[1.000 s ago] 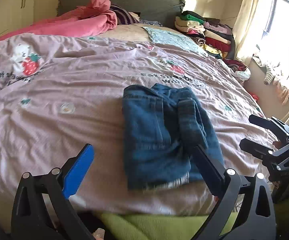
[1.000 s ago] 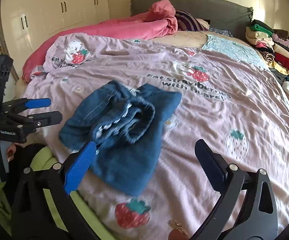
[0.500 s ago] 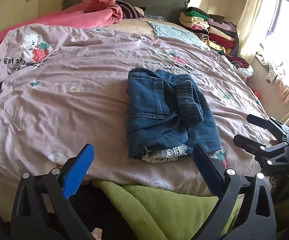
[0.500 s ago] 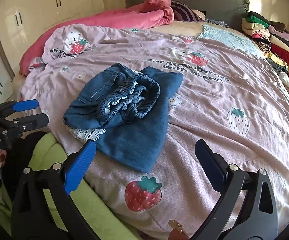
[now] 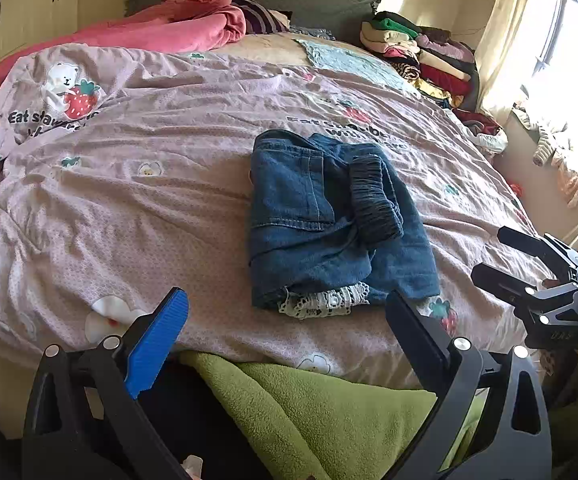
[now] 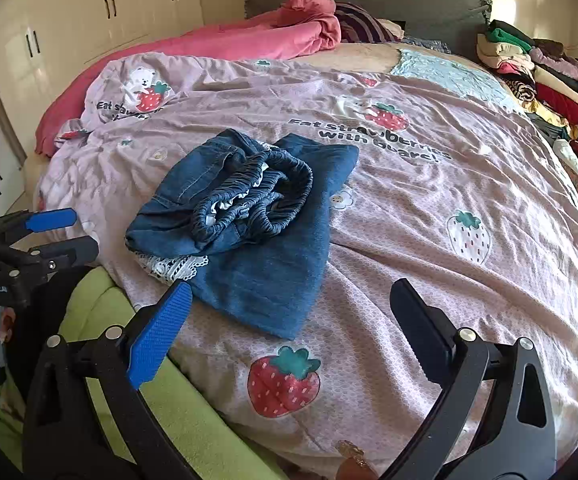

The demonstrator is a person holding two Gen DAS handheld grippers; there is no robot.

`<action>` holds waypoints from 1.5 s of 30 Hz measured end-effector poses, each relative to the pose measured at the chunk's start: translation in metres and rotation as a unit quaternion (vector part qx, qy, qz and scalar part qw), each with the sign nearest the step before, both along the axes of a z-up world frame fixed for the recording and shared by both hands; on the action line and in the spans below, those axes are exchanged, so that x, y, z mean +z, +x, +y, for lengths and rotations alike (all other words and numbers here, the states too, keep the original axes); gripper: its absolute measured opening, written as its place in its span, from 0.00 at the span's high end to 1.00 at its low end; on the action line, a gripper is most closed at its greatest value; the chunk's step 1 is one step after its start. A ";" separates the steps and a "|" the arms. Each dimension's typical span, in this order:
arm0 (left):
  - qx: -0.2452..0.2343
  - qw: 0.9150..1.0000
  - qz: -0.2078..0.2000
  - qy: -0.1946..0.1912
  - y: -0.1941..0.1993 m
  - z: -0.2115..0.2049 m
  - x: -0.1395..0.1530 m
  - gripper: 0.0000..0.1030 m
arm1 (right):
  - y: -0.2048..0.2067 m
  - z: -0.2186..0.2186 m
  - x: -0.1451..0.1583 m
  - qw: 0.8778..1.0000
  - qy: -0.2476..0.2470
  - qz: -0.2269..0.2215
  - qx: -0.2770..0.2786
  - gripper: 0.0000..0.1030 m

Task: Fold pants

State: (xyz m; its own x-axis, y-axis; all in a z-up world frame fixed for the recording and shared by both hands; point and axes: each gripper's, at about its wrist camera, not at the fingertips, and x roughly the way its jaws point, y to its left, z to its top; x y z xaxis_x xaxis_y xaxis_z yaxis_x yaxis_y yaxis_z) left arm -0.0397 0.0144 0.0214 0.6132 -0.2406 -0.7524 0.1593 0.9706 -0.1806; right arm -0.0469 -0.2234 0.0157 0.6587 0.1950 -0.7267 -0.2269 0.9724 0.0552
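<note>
Both the left gripper (image 5: 285, 320) and right gripper (image 6: 289, 312) hover near the bed's edge, jaws spread wide and empty, clear of the folded blue denim pants (image 5: 329, 220).

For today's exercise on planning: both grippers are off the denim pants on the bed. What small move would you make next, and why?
Probably bring the open right gripper to the elastic waistband and flatten it: the pants lie folded, but the waistband bunches on top and white lace pokes out. The left gripper is open too.
</note>
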 end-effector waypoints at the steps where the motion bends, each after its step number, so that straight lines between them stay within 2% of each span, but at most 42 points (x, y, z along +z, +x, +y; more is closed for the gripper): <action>1: 0.000 1.000 0.000 0.000 0.001 0.000 0.000 0.04 | 0.000 0.000 0.000 1.000 0.000 0.000 0.000 0.09; 18: 0.016 1.000 0.002 0.025 0.004 0.002 -0.001 0.04 | 0.003 0.002 -0.006 1.000 -0.001 0.008 -0.009 0.09; 45: 0.007 1.000 0.000 0.023 0.003 0.000 -0.001 0.04 | 0.007 0.000 -0.009 1.000 -0.002 0.012 -0.021 0.09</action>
